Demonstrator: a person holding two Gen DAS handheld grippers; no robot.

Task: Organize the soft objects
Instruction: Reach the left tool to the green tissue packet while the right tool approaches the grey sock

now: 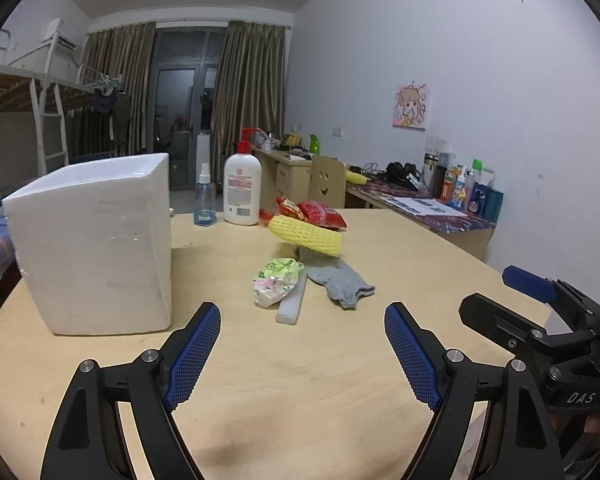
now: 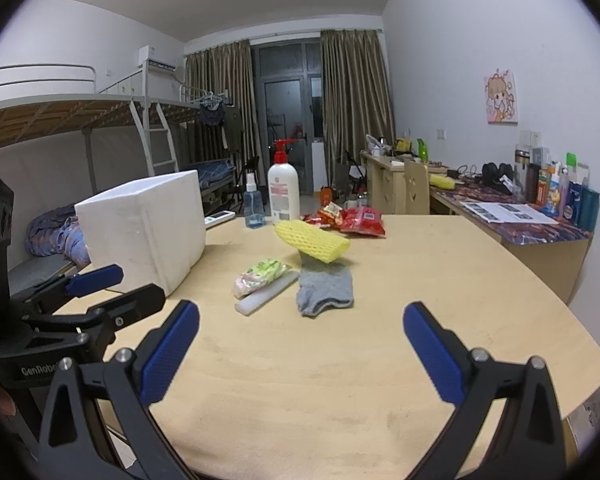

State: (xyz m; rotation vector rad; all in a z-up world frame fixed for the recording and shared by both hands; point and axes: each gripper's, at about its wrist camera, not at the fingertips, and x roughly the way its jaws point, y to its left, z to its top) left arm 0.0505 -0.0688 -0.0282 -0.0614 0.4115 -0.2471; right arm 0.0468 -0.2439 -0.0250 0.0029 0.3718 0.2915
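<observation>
A grey sock [image 1: 336, 281] [image 2: 325, 290] lies mid-table with a yellow foam net sleeve [image 1: 305, 234] [image 2: 312, 240] resting tilted on its far end. A green-pink tissue pack [image 1: 277, 280] [image 2: 260, 276] lies on a white foam strip [image 1: 293, 304] [image 2: 266, 293] just left of the sock. Red snack packets [image 1: 315, 212] [image 2: 352, 219] lie behind. A white foam box [image 1: 96, 240] [image 2: 148, 224] stands at the left. My left gripper [image 1: 302, 354] is open and empty, short of the pile. My right gripper [image 2: 300, 354] is open and empty, short of the sock.
A white lotion pump bottle [image 1: 242, 188] [image 2: 283, 190] and a small blue spray bottle [image 1: 205, 200] [image 2: 254, 204] stand at the table's far edge. The wooden table [image 1: 308, 400] [image 2: 440, 280] is rounded at the near corners. A cluttered desk [image 1: 440, 210] runs along the right wall.
</observation>
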